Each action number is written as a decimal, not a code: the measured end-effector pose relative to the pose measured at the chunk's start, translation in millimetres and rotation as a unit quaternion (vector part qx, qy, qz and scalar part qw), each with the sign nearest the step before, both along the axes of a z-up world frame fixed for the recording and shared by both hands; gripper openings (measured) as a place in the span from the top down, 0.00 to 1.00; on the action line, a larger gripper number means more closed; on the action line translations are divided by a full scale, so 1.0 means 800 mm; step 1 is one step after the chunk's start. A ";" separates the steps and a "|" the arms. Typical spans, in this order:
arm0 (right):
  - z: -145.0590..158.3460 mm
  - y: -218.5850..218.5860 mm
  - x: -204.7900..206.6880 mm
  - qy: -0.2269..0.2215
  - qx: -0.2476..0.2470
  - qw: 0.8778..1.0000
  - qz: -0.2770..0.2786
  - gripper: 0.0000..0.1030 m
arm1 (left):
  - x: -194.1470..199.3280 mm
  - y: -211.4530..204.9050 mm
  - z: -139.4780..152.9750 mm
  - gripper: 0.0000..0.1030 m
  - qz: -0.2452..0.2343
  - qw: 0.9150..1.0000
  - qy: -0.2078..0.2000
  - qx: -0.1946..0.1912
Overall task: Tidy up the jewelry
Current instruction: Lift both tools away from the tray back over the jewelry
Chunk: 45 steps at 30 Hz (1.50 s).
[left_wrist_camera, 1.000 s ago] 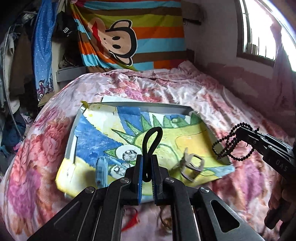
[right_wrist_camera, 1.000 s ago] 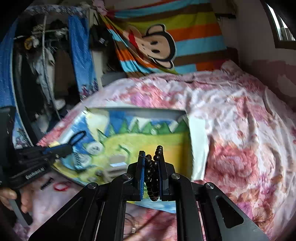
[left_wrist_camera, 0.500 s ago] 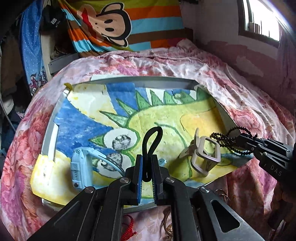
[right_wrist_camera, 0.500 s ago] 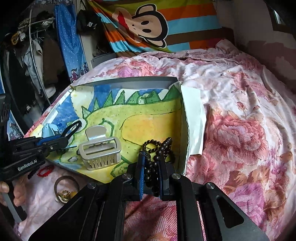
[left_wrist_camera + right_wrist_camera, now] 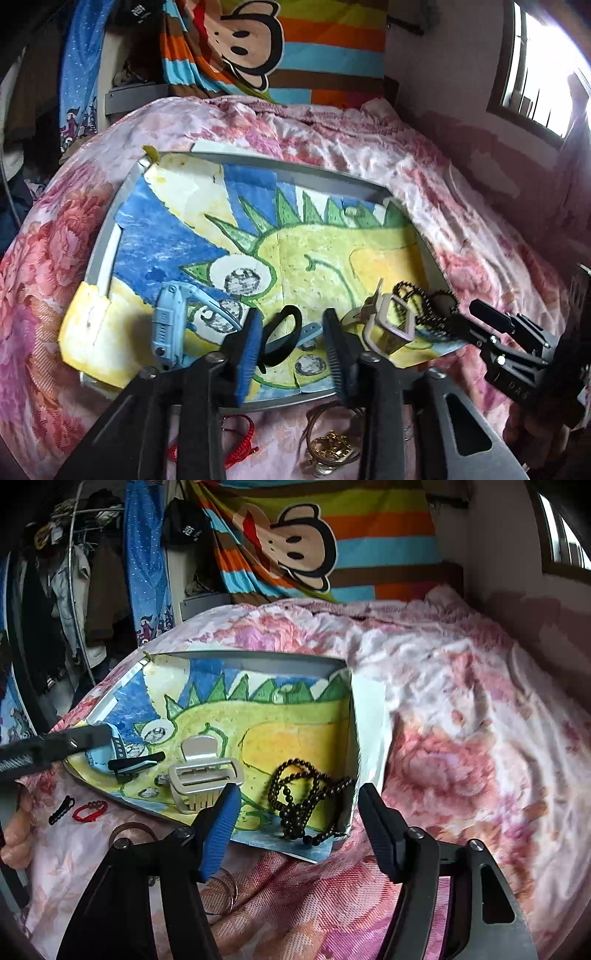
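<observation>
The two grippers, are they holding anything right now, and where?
Nothing is held. The left gripper is open, the black hair tie loose between its fingers. The right gripper is open too, and the bead bracelet lies on the tray.

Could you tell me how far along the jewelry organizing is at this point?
Done: the blue watch, hair claw, black hair tie and dark bead strand lie in the paper-lined tray. In hand: nothing; the left gripper and right gripper are both open. Left: the red cord bracelet, small black clip and rings on the bedspread beside the tray.
</observation>
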State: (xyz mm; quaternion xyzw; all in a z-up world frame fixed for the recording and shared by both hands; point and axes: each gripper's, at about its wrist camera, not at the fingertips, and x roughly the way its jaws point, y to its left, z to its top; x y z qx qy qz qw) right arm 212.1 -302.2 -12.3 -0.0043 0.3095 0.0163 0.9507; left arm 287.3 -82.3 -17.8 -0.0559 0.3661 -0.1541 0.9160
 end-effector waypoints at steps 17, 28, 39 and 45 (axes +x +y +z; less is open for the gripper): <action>0.077 0.035 -0.129 -0.147 -0.005 0.988 0.034 0.03 | -0.123 0.063 0.068 0.01 0.090 0.987 -0.130 -0.001; 0.086 0.061 -0.240 -0.192 0.011 0.980 0.043 0.03 | -0.236 0.097 0.074 0.00 0.112 0.973 -0.199 0.034; 0.028 0.055 -0.270 -0.074 0.027 0.996 0.045 0.03 | -0.286 0.131 0.031 0.00 0.112 0.986 -0.109 0.058; -0.003 0.052 -0.253 -0.009 0.030 0.999 0.039 0.03 | -0.280 0.132 0.008 0.00 0.110 0.989 -0.061 0.076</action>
